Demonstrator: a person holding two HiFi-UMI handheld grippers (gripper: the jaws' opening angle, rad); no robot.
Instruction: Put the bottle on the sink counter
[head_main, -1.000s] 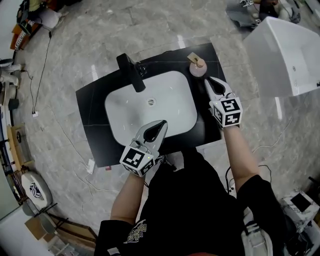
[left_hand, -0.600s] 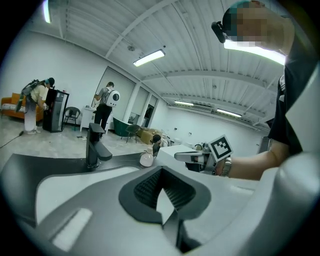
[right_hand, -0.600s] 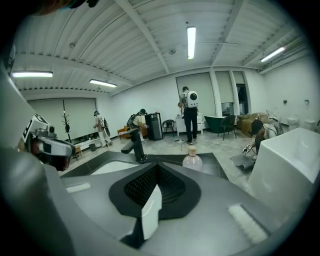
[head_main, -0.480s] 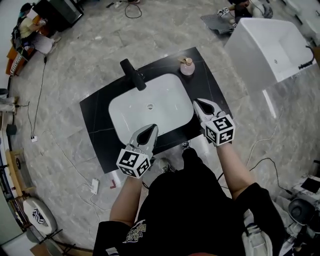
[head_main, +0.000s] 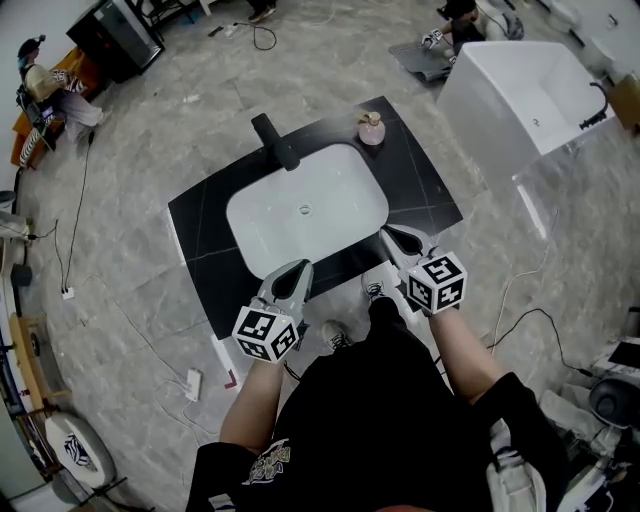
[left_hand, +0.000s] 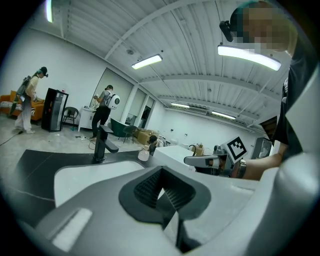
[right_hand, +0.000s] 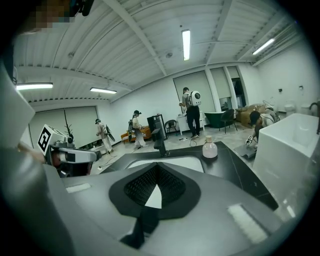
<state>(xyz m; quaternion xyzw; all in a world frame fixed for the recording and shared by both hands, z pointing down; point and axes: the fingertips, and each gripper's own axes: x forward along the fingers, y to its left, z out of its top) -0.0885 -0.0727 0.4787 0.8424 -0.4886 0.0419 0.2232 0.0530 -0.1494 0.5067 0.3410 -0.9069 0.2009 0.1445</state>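
Observation:
A pink round bottle (head_main: 371, 129) with a tan cap stands upright on the black sink counter (head_main: 420, 185), at its far right corner. The right gripper view shows the bottle (right_hand: 209, 148) well ahead of the jaws. My left gripper (head_main: 298, 270) hovers over the counter's near edge, jaws shut and holding nothing. My right gripper (head_main: 390, 234) hangs over the near right edge, also shut and holding nothing. Each gripper's own view shows its pads pressed together, left gripper (left_hand: 160, 191) and right gripper (right_hand: 151, 194).
A white basin (head_main: 305, 208) fills the counter's middle, with a black faucet (head_main: 275, 140) behind it. A white bathtub (head_main: 520, 95) stands to the right. Cables lie on the marble floor (head_main: 130, 270). Several people stand in the background.
Both grippers have drawn back toward me, the right one away from the bottle to the counter's near edge. The bottle stays standing at the far corner.

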